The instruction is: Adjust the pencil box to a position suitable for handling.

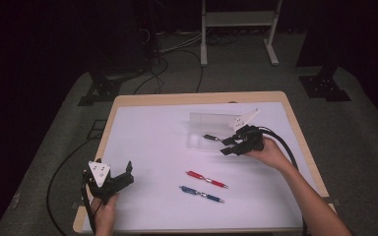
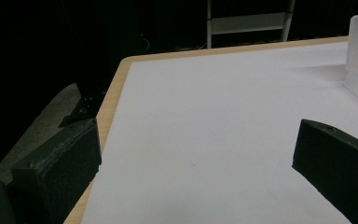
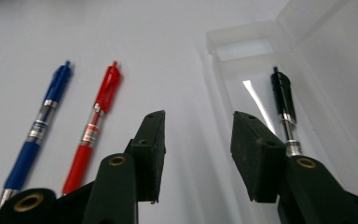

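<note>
Right gripper (image 1: 229, 145): in your right hand, at the near edge of the clear case. Jaws parted, nothing between the pads; you have released.

Left gripper (image 1: 122, 173): in your left hand, near the table's front left corner, well apart from the pens. Jaws spread wide over bare white surface, grasping nothing.

Black pen (image 3: 283, 105): lies flat inside the clear plastic case (image 3: 242, 49), along the tray's length. In the right gripper view it sits just beside and partly behind the right-hand jaw. Judged as already placed.

Red pen (image 3: 95, 123): lies on the white table cover (image 1: 147, 142), outside the case, in front of it and nearer to you. Judged the next item to take.

Blue pen (image 3: 41, 122): lies just beside the red pen, roughly parallel, slightly nearer to you, not touching it.

Handling, red and blue pens: light, stiff, slim retractable pens. The barrels are smooth plastic and round, so expect them to roll or slide if you nudge one from the side. Take hold across the barrel near its middle, around the clear section with the metal band, jaws square to the pen's length. A grip near the tip or the clip end would likely let the pen swing. Come down between the two pens with care, since they lie close together.

Case: thin, clear, lid standing open at the far side; likely light and easily pushed by a jaw.
</note>
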`<state>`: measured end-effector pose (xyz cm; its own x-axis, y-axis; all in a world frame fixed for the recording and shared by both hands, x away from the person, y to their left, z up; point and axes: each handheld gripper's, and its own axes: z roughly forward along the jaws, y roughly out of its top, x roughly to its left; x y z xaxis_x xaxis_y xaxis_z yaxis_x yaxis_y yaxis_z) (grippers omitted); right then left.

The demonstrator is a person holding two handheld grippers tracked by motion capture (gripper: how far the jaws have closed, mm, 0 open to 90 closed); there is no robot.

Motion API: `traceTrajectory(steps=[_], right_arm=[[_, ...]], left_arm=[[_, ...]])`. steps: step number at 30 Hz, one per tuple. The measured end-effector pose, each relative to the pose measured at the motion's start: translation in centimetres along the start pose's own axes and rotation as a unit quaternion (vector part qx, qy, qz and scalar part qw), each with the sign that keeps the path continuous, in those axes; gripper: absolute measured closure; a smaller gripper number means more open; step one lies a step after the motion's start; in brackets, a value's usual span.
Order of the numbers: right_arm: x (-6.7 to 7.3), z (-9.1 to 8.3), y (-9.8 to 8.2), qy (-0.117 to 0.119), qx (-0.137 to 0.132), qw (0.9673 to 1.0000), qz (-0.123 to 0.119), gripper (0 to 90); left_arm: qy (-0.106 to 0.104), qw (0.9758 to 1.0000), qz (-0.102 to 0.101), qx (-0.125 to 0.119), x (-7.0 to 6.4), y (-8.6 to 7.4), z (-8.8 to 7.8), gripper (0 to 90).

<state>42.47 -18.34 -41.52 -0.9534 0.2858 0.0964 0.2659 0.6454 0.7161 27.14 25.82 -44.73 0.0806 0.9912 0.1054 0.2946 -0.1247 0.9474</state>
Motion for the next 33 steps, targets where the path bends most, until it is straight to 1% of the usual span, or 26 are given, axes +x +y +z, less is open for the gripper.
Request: traceTrajectory(steps=[1,2,3,5,6,7,8,10,11,12,13,15,16,17,21,22,23,25,28,33], right_arm=[[0.3,0.0,0.0,0.002,0.0,1.0,-0.001,53.0],[0.3,0.0,0.0,0.002,0.0,1.0,-0.001,53.0],[0.9,0.0,-0.1,0.006,0.0,1.0,0.003,50.4],[1.6,0.1,-0.1,0.008,0.002,1.0,0.002,48.9],[1.6,0.1,-0.1,0.008,0.002,1.0,0.002,48.9],[2.2,0.2,-0.3,0.011,0.0,0.9999,0.0,48.0],[2.5,0.2,-0.3,0.013,-0.001,0.9999,0.005,47.4],[3.1,0.3,-0.5,0.015,-0.007,0.9999,0.004,47.0],[3.4,0.3,-0.6,0.016,-0.007,0.9999,0.003,46.0],[3.4,0.3,-0.6,0.016,-0.007,0.9999,0.003,46.0],[4.0,0.4,-0.7,0.018,-0.008,0.9998,0.006,45.5],[4.6,0.4,-0.8,0.018,-0.011,0.9998,0.003,45.5],[4.6,0.4,-0.8,0.018,-0.011,0.9998,0.003,45.5],[5.1,0.6,-0.9,0.02,-0.01,0.9998,0.002,45.4],[5.7,0.6,-0.9,0.019,-0.013,0.9997,0.0,45.4],[6.0,0.7,-1.0,0.018,-0.015,0.9997,0.003,45.4],[6.3,0.8,-1.0,0.018,-0.015,0.9997,0.0,45.5],[6.7,0.9,-1.0,0.021,-0.015,0.9997,0.005,45.4],[7.0,1.1,-1.1,0.021,-0.014,0.9997,0.002,45.5],[7.9,1.8,-1.3,0.021,-0.01,0.9997,0.004,45.5]], left_arm=[[0.0,1.0,-0.002,-0.002,0.0,0.0,0.0,0.4],[0.0,1.0,-0.002,-0.002,0.0,0.0,0.0,0.4],[0.001,1.0,-0.003,-0.002,0.0,0.0,0.0,0.3],[0.0,1.0,-0.001,0.0,0.0,0.0,0.0,0.3],[0.0,1.0,-0.001,0.0,0.0,0.0,0.0,0.4],[0.0,1.0,0.0,-0.001,0.0,0.0,0.0,0.4],[0.0,1.0,0.0,-0.001,0.0,0.0,0.0,0.4],[0.001,1.0,0.0,-0.001,0.0,0.0,0.0,0.4],[0.001,1.0,-0.001,0.001,0.0,0.0,0.0,0.4],[0.001,1.0,-0.001,0.001,0.0,0.0,0.0,0.3],[0.001,1.0,-0.001,0.001,0.0,0.0,0.0,0.4],[0.001,1.0,0.0,0.0,0.0,0.0,0.0,0.4],[0.001,1.0,0.0,0.0,0.0,0.0,0.0,0.4],[0.001,1.0,0.001,0.0,0.0,0.0,0.0,0.3],[0.001,1.0,0.002,-0.001,-0.1,0.1,-0.1,0.4],[0.001,1.0,0.001,-0.001,-0.1,0.1,-0.1,0.4],[0.001,1.0,0.001,0.0,-0.1,0.1,0.0,0.3],[0.002,1.0,0.002,-0.001,-0.1,0.1,-0.1,0.4],[0.001,1.0,0.002,-0.001,-0.1,0.1,-0.1,0.3],[0.001,1.0,0.003,-0.001,-0.1,0.1,-0.1,0.4]])
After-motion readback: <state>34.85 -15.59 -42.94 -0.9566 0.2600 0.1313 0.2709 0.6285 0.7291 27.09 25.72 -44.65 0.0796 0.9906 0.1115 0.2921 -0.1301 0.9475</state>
